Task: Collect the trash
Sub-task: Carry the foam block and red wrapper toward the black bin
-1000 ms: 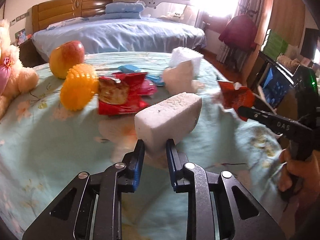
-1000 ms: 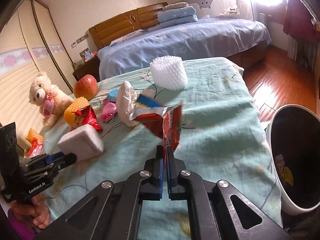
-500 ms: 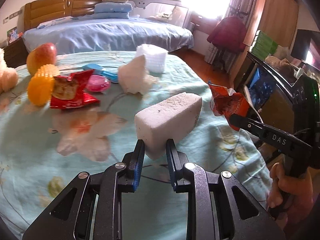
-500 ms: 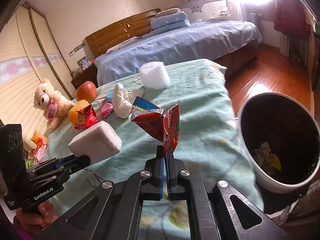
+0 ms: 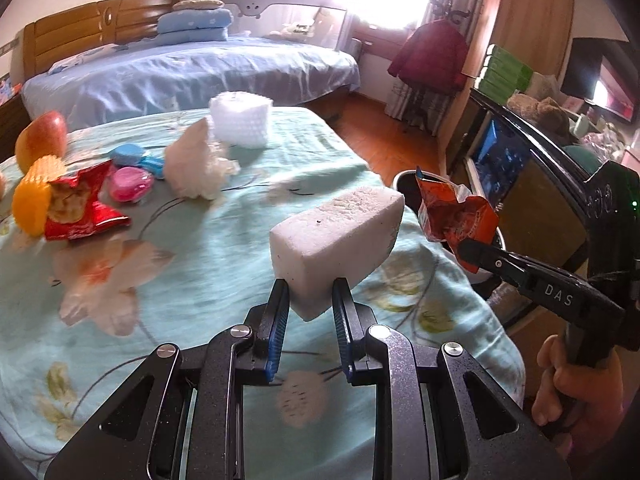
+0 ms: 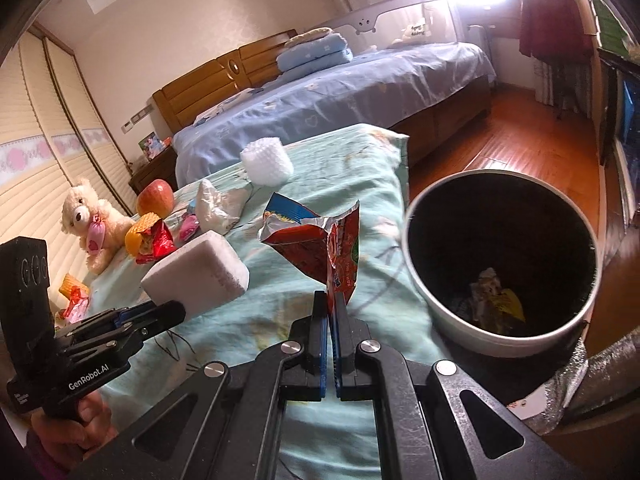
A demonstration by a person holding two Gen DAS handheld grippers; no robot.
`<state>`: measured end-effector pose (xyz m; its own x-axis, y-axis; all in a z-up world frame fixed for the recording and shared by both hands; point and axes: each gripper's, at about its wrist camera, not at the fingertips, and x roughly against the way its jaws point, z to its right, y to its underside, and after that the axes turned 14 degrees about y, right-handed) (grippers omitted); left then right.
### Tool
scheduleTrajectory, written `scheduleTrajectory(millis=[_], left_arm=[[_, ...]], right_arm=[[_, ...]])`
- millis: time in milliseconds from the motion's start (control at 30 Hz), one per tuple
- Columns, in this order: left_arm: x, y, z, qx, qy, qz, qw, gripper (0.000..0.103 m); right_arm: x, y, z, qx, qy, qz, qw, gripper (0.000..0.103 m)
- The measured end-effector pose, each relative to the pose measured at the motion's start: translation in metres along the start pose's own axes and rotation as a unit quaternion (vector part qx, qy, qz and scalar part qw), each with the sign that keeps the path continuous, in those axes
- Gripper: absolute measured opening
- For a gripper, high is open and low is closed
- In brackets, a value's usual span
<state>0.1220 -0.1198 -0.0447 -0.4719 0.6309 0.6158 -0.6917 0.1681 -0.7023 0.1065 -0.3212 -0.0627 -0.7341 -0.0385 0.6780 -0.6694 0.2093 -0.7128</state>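
Observation:
My left gripper [image 5: 308, 290] is shut on a white foam block [image 5: 336, 244] and holds it above the teal bedspread [image 5: 200, 280]; the block also shows in the right wrist view [image 6: 196, 276]. My right gripper [image 6: 331, 300] is shut on a torn red snack wrapper [image 6: 320, 248], held beside the white trash bin [image 6: 500, 264], which has some trash at its bottom. The wrapper also shows in the left wrist view [image 5: 452, 216].
On the bedspread lie a red chip bag [image 5: 80, 208], an orange ball [image 5: 32, 200], an apple [image 5: 40, 140], pink and blue items [image 5: 132, 180], a crumpled white bag [image 5: 192, 168] and white foam netting [image 5: 240, 120]. A teddy bear [image 6: 92, 220] sits at the left.
Both grippers have moved right toward the bed's edge, carrying the foam block and the wrapper. The trash bin has come closer in the right wrist view.

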Motion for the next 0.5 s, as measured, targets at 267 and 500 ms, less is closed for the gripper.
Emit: scheduleTrajectory(millis=[267, 500], left_arm=[[-0.018, -0.009, 0.021, -0.017, 0.012, -0.010, 0.9997, 0.021], [-0.035, -0.016, 0.037, -0.028, 0.023, -0.024, 0.9991, 0.021]], right_arm=[[0.008, 0.001, 0.028, -0.018, 0.019, 0.007, 1.000, 0.002], [0.010, 0.001, 0.050, -0.036, 0.033, 0.010, 0.999, 0.002]])
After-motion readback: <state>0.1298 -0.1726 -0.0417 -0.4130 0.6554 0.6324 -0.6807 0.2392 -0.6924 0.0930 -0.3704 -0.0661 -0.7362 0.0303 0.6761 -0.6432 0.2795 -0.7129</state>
